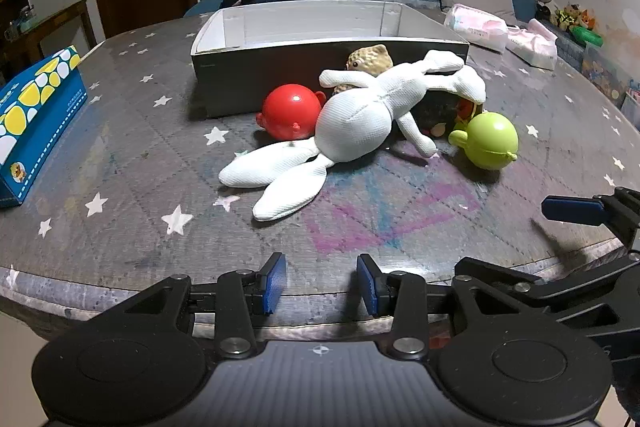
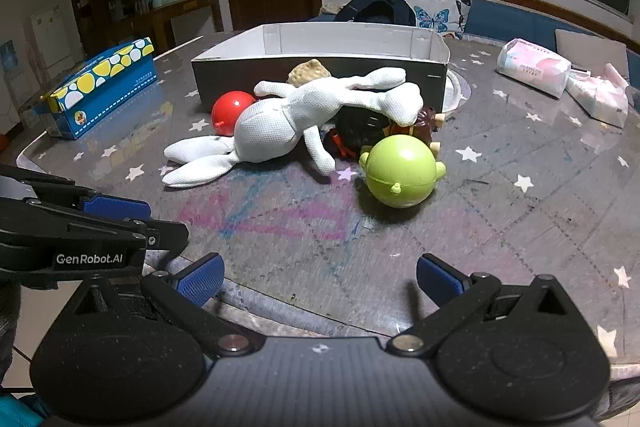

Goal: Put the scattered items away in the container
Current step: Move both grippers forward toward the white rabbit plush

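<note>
A tissue box (image 1: 38, 115) is seen at the table's (image 1: 120, 187) left. Further right, a red ball (image 1: 290, 111), a white rabbit (image 1: 356, 123) and a green ball (image 1: 490, 141) are scattered just in front of the empty box (image 1: 248, 83). The left gripper (image 1: 322, 285) is held open, nothing between its pads. The right gripper (image 2: 318, 279) is spread wide, also empty.

Ahead of the grippers: one box (image 1: 320, 75), one white rabbit (image 1: 360, 123), one tan bear (image 1: 368, 61), two round toys, one red (image 1: 290, 111) and one green (image 1: 490, 141). Far left, one tissue box (image 1: 36, 115). Far right, two tissue packs (image 2: 534, 67).
</note>
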A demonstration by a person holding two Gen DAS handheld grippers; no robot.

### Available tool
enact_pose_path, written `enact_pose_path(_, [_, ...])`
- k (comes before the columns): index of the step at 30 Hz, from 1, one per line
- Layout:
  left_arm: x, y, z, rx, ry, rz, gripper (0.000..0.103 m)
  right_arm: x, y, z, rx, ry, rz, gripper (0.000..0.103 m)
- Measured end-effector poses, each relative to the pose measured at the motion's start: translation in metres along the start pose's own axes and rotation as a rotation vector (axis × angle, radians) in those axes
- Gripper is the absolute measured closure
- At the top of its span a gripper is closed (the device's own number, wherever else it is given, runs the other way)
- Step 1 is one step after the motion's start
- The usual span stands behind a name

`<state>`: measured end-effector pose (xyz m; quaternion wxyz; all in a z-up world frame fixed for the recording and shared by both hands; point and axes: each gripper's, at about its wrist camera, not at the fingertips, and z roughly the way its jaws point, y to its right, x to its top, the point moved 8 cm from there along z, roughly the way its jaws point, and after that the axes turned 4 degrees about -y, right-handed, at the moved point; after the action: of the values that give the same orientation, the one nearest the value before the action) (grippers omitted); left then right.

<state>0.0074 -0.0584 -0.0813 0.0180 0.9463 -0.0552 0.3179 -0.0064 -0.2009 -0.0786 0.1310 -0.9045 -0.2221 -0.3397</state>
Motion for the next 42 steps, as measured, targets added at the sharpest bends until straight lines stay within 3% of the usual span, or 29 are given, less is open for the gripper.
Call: enact_pose_path(42, [0.013,0.004,0.010,-0.007,-0.019,0.018,0.061,0.005,0.010,0.015,0.002,-0.036,0.027,0.000])
